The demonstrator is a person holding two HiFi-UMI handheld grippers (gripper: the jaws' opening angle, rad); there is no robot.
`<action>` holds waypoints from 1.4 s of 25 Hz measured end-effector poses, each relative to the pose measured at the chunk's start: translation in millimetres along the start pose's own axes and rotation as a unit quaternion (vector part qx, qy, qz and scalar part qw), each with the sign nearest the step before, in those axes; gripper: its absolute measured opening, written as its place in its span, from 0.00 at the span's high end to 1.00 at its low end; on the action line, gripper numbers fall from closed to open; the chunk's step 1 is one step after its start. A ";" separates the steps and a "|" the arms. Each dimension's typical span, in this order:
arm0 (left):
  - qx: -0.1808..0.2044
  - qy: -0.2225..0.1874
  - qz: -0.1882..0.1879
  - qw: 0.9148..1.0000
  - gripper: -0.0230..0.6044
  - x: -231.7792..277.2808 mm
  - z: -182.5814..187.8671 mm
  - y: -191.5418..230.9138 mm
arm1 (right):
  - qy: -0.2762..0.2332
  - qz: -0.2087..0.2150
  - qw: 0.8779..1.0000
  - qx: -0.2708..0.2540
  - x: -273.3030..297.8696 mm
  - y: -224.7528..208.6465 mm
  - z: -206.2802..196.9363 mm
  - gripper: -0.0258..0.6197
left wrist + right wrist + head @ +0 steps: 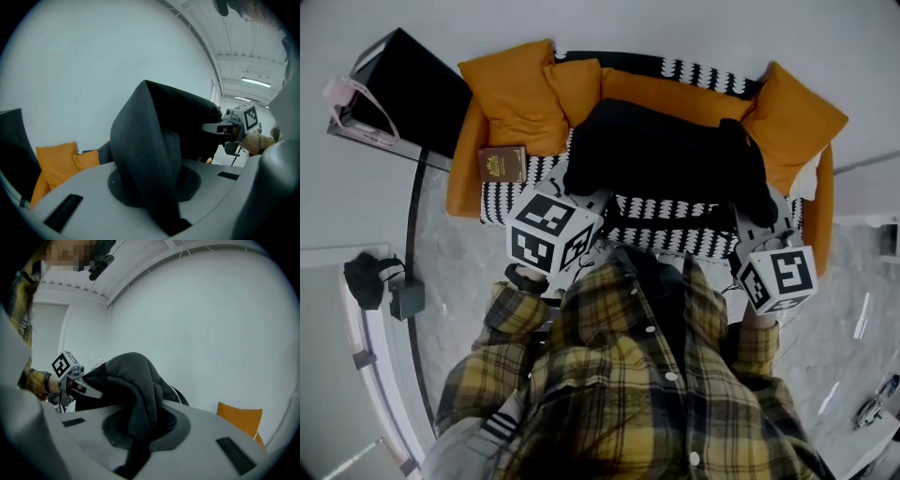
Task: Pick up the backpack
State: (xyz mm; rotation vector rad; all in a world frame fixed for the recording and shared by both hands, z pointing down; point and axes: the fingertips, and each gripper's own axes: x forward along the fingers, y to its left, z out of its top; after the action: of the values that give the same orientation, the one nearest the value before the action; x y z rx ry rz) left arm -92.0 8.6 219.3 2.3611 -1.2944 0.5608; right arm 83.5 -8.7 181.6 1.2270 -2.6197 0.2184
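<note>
The black backpack (667,157) hangs in front of me over the orange sofa (469,155), held up between both grippers. At its left side my left gripper (579,195) is shut on a fold of its black fabric (145,140), which runs between the jaws (149,187). My right gripper (752,223) is shut on the right side, where a bunched fold of backpack cloth (136,380) is pinched in the jaws (140,427). Each gripper view shows the other gripper across the bag: the right one (220,127) and the left one (89,389).
Orange cushions (517,94) and a black-and-white patterned throw (675,234) cover the sofa. A brown book (502,164) lies on its left end. A black box (412,89) stands at the back left. A dark bundle (366,278) and a power adapter (406,298) lie on the floor.
</note>
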 end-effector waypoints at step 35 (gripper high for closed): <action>0.014 0.015 -0.010 1.000 0.87 21.2 0.2 4.2 | 0.026 -0.011 1.000 0.013 5.9 -11.9 -15.2 0.91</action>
State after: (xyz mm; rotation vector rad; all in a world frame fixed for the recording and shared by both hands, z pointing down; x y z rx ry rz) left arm -85.1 -8.4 230.7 2.3765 -1.2557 0.6079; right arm 91.3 -17.0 198.2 1.2404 -2.5662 0.2760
